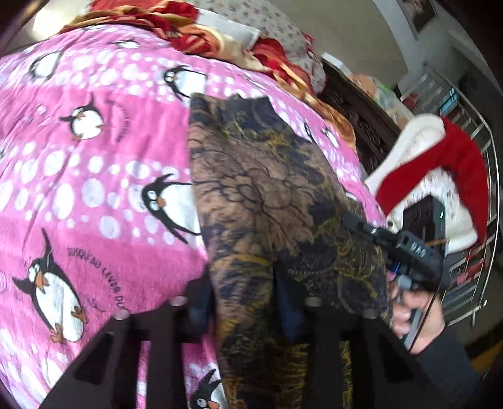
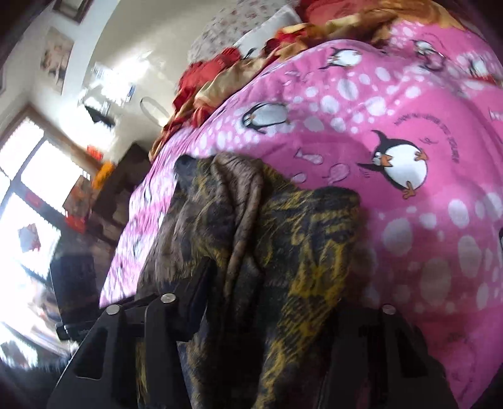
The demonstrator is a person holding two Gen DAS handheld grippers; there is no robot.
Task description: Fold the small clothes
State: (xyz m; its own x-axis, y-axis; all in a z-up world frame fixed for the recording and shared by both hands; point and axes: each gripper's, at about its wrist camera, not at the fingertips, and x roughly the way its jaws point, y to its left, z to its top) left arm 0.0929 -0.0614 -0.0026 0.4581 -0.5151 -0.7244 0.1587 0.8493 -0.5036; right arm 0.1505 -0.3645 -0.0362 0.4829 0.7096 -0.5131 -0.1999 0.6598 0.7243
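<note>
A brown, black and mustard patterned garment (image 1: 264, 201) lies on a bed covered by a pink penguin-print blanket (image 1: 94, 176). In the left wrist view the cloth runs in a long strip from the near edge up toward the middle of the bed, its far end showing two pointed corners.

The left gripper (image 1: 243, 302) has its fingers (image 1: 198, 302) closed in on the near end of the garment, the fabric filling the gap between them. The right gripper (image 1: 361, 225) shows in the same view at the garment's right edge, held in the person's right hand (image 1: 415, 317); its tip touches the cloth there. From the right wrist view, the right gripper (image 2: 267, 317) also has the garment (image 2: 283, 239) bunched between its fingers (image 2: 201, 289), the cloth rising in thick folds and a rolled ridge just ahead of them.

At the head of the bed sit a red and gold crumpled blanket (image 1: 195, 34) and a floral pillow (image 1: 270, 22). Beside the bed, a white and red fleecy item (image 1: 440, 163) hangs over a metal rack (image 1: 484, 201). A bright window (image 2: 28, 176) shows at the left of the right wrist view.
</note>
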